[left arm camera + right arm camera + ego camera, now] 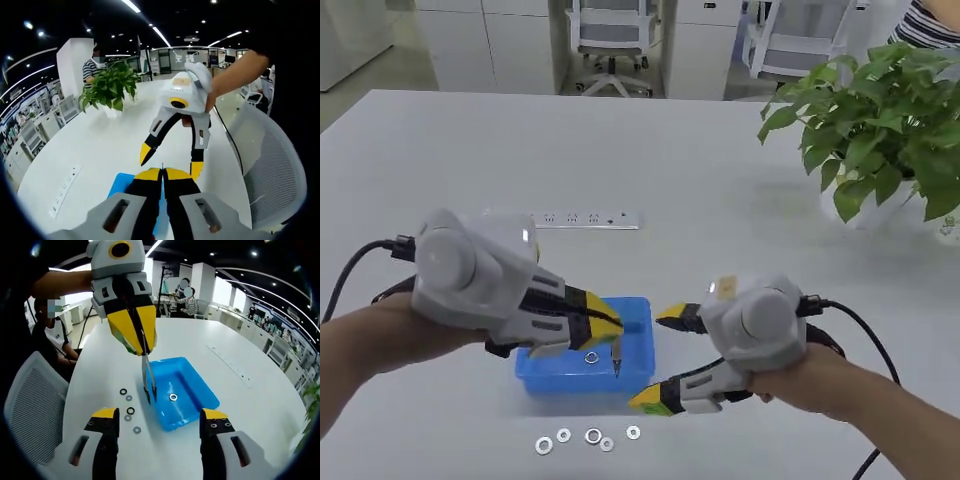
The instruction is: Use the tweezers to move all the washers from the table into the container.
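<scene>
Left gripper (608,325) is clamped tight on the tweezers (616,360), jaws pressed together with the tool between them. Right gripper (648,358) is spread wide and holds nothing, just off the container's right end.

Container (638,345) is the blue tray on the bench (620,150). 1 washer (591,357) lies inside it, near the middle of the floor. 5 more washers (593,436) sit on the bench in a loose row just outside the container's person-side long wall, row axis roughly parallel to that wall.

The tweezers hang close to vertical, tips down, over the container just inside that same wall. In the right gripper view the tips sit right at the rim, with the washer row just beyond it. Tips look empty, but they're too small to be sure.

Key relation: the next washer is outward from the tips, across the person-side wall and lower, flat on the bench. My read: lift over the rim, go toward the person, come down on the nearest washer in the row. The left gripper has the tool and is nearer. Flat washers are fiddly to pinch and could skid.
</scene>
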`<state>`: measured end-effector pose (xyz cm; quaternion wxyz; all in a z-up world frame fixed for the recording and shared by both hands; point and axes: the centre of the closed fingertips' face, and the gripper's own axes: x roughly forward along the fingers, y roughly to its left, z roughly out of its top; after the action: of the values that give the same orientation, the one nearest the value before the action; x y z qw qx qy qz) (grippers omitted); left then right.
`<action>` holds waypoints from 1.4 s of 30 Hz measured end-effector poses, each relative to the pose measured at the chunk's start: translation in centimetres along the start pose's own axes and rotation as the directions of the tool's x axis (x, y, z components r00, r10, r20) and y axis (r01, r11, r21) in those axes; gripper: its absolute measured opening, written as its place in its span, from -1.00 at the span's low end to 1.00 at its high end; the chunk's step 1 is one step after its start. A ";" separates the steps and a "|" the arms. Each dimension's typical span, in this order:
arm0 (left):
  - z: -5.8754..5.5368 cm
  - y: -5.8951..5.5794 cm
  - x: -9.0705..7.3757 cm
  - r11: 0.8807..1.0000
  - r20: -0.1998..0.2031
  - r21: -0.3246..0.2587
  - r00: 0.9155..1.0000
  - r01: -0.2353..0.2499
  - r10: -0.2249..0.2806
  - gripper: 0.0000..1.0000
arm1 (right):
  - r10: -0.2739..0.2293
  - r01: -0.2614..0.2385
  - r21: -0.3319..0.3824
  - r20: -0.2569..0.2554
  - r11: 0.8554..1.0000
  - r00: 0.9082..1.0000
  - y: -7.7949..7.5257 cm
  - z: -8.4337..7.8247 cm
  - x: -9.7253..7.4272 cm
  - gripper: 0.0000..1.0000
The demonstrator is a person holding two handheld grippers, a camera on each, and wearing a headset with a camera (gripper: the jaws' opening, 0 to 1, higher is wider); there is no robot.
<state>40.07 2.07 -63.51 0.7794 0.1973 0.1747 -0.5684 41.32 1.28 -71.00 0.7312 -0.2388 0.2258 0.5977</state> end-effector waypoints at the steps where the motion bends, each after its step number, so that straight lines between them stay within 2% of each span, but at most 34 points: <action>1: 0.0 -0.1 0.1 1.000 0.001 0.002 1.000 0.002 -0.002 -0.90 | -0.002 0.002 0.002 -0.002 1.000 1.000 0.1 -0.1 -0.1 0.35; 9: -0.1 -1.2 0.9 1.000 -0.001 0.006 1.000 0.018 -0.018 -0.90 | 0.000 0.001 0.029 -0.010 1.000 1.000 1.1 -1.0 -0.9 0.50; 17: -1.0 -2.4 1.8 0.999 -0.020 0.013 0.999 0.044 -0.044 -0.90 | 0.006 -0.005 0.041 -0.020 0.999 1.000 2.2 -2.0 -1.3 0.62; 31: -2.2 -2.9 3.0 0.999 -0.029 0.003 0.998 0.054 -0.054 -0.90 | 0.001 -0.001 0.073 -0.003 0.997 1.000 3.0 -2.6 -1.2 0.86; 42: -2.6 -3.2 3.8 0.998 -0.039 0.005 0.997 0.069 -0.069 -0.90 | 0.008 -0.007 0.100 -0.010 0.995 1.000 3.5 -3.5 -1.2 0.86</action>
<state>38.04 -0.61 -68.04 0.7551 0.2045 0.1945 -0.5917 37.47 -1.18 -73.28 0.7387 -0.2041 0.2603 0.5873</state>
